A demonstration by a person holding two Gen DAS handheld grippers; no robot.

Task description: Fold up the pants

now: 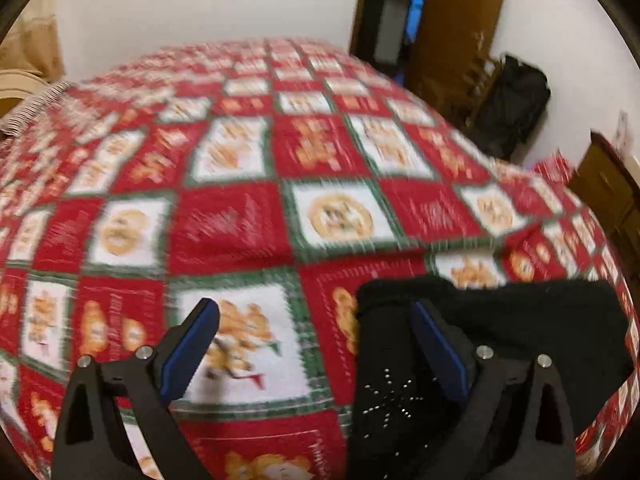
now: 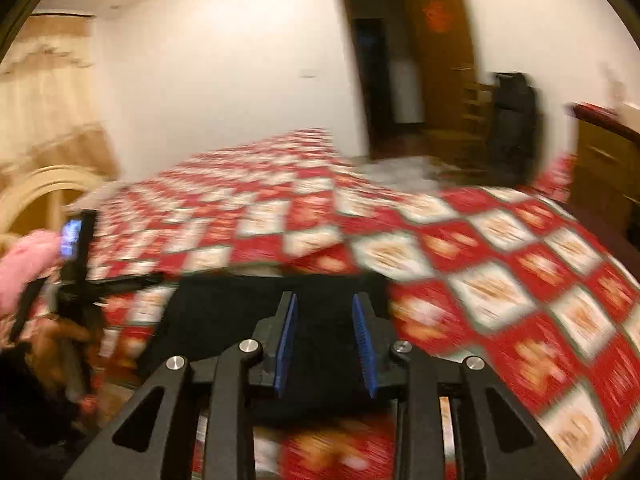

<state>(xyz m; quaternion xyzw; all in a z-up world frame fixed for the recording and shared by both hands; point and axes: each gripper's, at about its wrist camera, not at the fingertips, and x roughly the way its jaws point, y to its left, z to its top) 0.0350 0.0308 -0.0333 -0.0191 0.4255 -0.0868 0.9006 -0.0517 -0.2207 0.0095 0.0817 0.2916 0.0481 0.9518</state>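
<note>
Pants (image 1: 500,320) black, bunched lower right on quilt (image 1: 240,220) | left gripper (image 1: 316,344) spread wide, tilted down, right finger over fabric | right gripper (image 2: 325,344) parted, low over pants (image 2: 224,312), contact unclear | motion blur, pants cut off at bottom

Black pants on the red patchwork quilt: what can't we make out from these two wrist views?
- Left wrist: black pants are partly covered by the open left hand-held gripper and cut off by the bottom edge, so the fold state is unclear.
- Right wrist: the open right hand-held gripper covers the pants' near edge.
- Both: motion blur smears the red patchwork quilt.
</note>
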